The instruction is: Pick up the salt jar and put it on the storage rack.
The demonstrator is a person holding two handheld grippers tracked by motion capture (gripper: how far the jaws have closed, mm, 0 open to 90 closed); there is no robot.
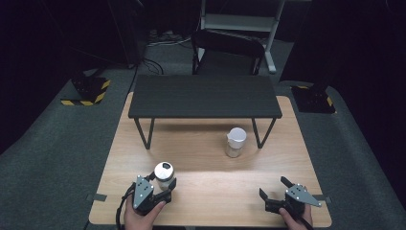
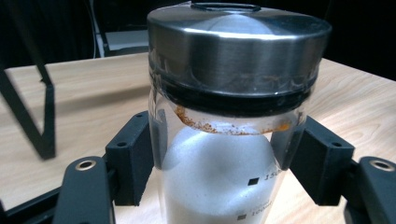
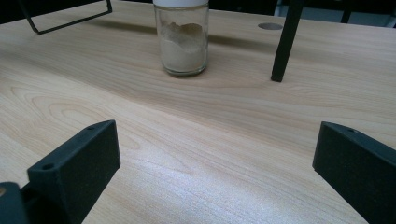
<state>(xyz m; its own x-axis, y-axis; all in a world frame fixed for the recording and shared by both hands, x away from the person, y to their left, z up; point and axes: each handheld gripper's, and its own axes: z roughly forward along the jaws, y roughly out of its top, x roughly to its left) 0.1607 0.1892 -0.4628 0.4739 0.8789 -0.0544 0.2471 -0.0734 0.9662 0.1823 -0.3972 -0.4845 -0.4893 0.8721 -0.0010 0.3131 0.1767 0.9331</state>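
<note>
A glass jar [image 2: 224, 168] with a steel lid [image 1: 164, 169] and white powder inside stands near the table's front left. My left gripper [image 1: 162, 183] has its black pads [image 2: 133, 156] pressed against the glass on both sides, below the lid, so it is shut on the jar. Orange crumbs cling under the lid's rim. A second glass jar [image 1: 235, 142] with a white lid holds beige powder and stands right of centre; it is straight ahead of my right gripper [image 3: 219, 154] as the jar [image 3: 182, 44]. My right gripper [image 1: 274, 188] is open and holds nothing at the front right.
A low black shelf [image 1: 205, 96] on thin metal legs spans the back half of the wooden table [image 1: 201, 191]; one leg [image 3: 285, 42] stands just right of the white-lidded jar. A black chair [image 1: 229, 50] sits behind the table.
</note>
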